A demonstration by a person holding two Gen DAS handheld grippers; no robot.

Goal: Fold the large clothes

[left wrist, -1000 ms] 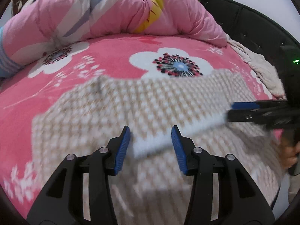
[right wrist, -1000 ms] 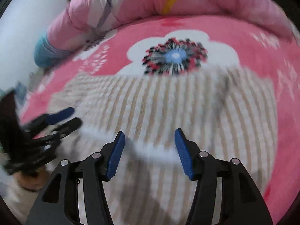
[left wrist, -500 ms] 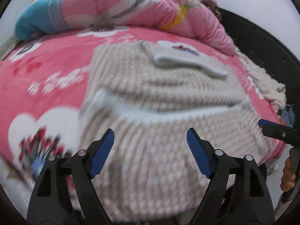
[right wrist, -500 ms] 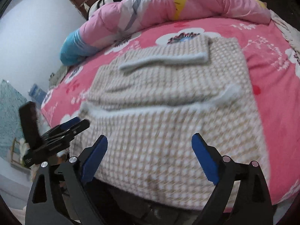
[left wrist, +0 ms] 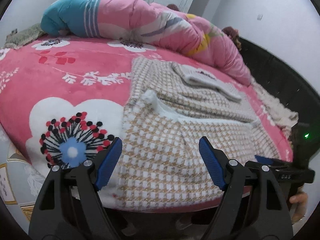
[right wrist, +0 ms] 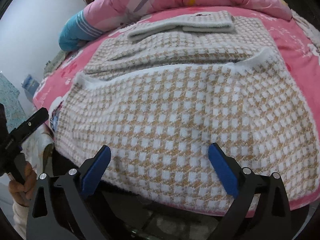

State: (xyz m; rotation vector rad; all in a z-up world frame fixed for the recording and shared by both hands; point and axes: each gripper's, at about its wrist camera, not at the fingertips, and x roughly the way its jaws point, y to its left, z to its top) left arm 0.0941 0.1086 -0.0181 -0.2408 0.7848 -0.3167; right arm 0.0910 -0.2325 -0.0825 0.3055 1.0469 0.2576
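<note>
A large beige-and-white houndstooth garment (left wrist: 176,140) lies on the pink flowered bed, its near part folded back over the rest, with a white hem edge (left wrist: 200,119) across the middle. It fills the right wrist view (right wrist: 180,110), where a folded sleeve (right wrist: 180,27) lies across its far end. My left gripper (left wrist: 160,160) is open and empty, above the garment's near edge at the bed's front. My right gripper (right wrist: 159,168) is open and empty, also at the near edge. Each gripper shows at the side of the other's view.
A rolled pink and blue quilt (left wrist: 140,22) lies along the far side of the bed (left wrist: 60,80). A cream cloth (left wrist: 280,110) lies at the right edge by the dark headboard (left wrist: 280,76). The floor (left wrist: 16,170) shows below the bed's front edge.
Both grippers have opened wide, let go of the garment's hem and pulled back toward the bed's near edge. The folded-over part now lies flat on the rest.
</note>
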